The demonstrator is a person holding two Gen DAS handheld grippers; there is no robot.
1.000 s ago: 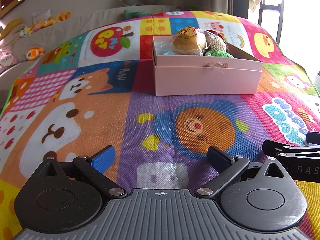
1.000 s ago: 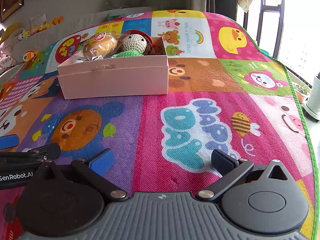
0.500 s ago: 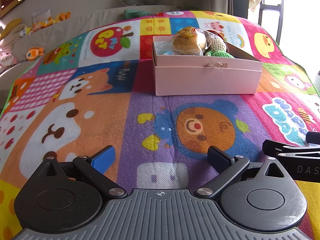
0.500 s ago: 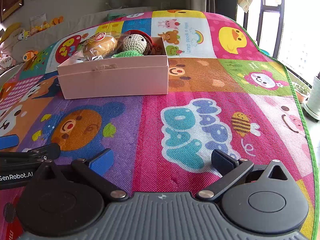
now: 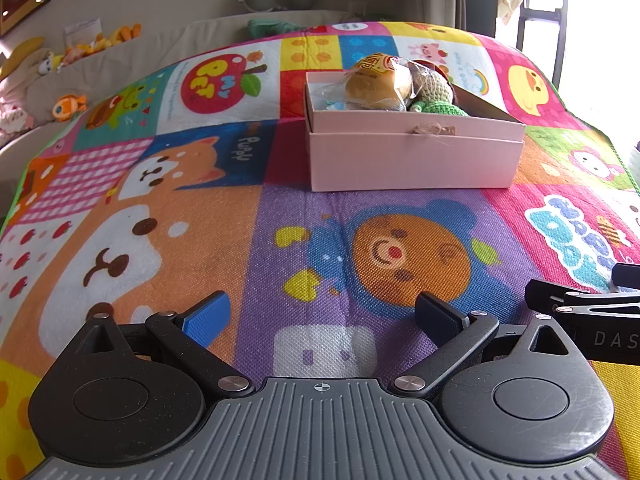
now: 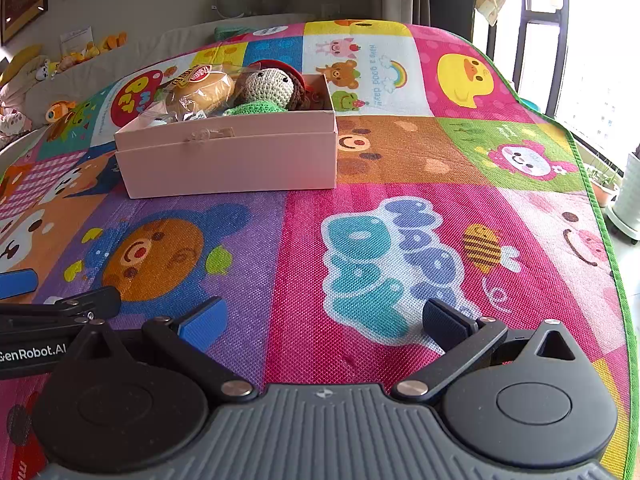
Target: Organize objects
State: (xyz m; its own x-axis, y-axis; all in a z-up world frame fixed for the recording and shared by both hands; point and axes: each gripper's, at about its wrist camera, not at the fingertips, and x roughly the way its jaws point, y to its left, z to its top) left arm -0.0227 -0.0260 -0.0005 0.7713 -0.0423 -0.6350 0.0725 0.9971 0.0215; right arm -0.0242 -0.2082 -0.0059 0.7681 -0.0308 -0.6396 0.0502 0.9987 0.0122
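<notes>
Two open grippers rest low on a play mat, facing a filled pink box.

One pink box sits at the far middle of the cartoon mat, long axis running left to right, open top up. Inside, a wrapped bun lies left of a crocheted doll. Both the left gripper and right gripper hold nothing, jaws spread wide, well short of the box. Plush toys line the far left.
</notes>
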